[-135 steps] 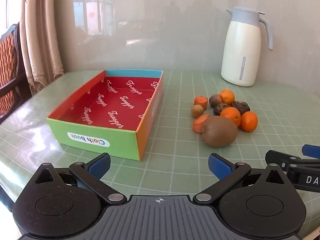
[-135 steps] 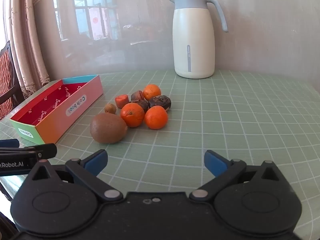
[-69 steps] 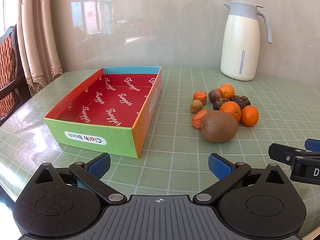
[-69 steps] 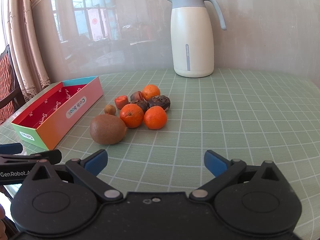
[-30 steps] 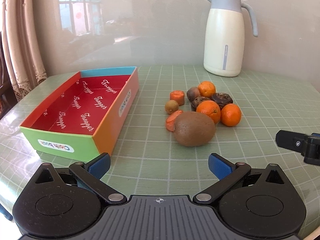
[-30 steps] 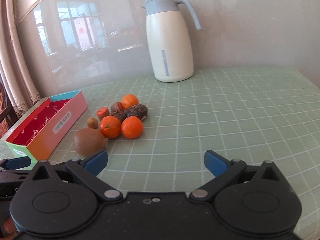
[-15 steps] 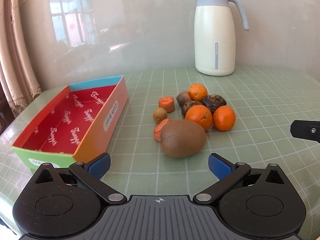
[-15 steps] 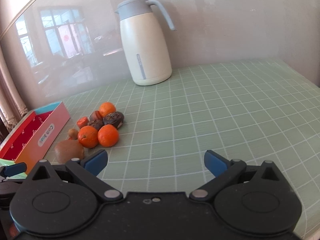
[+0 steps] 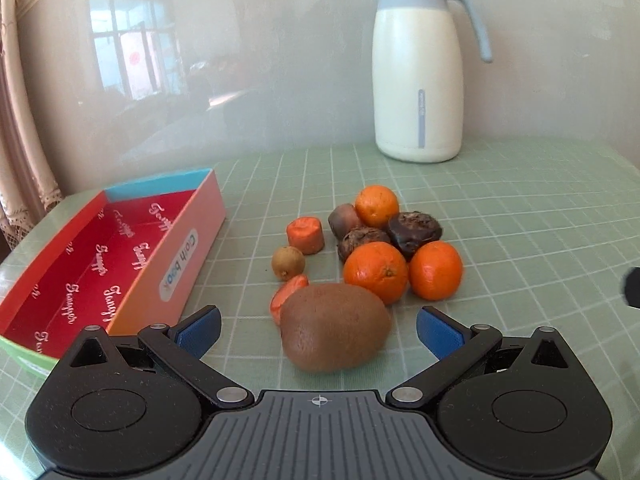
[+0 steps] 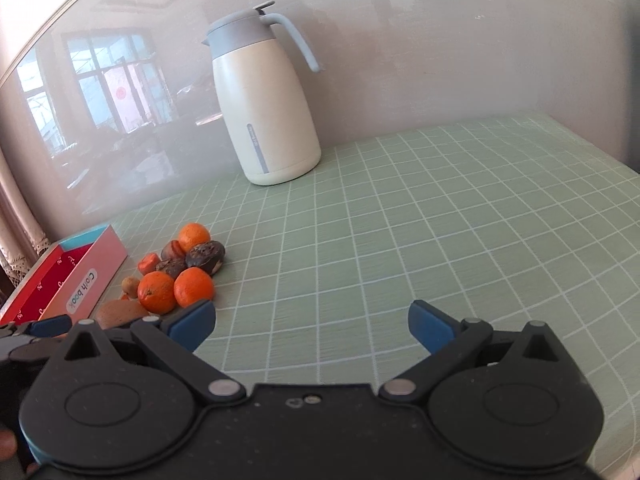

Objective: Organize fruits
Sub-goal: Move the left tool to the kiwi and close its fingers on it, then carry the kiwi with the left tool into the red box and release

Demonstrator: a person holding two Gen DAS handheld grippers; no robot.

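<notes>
On the green checked tabletop, the left hand-held gripper has closed in since half a second ago: the fuzzy brown kiwi now sits between its spread, released blue fingers, untouched. Beyond lie three oranges, two orange carrot pieces, one small kiwi and three dark wrinkled fruits. Left stands one red-lined box; far off, one jug. The right hand-held gripper hangs released, right of the pile.

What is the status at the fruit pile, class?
Left gripper open, kiwi between its fingers, ungripped. Right gripper open, empty. Box holds no fruit. Nothing in the way.
</notes>
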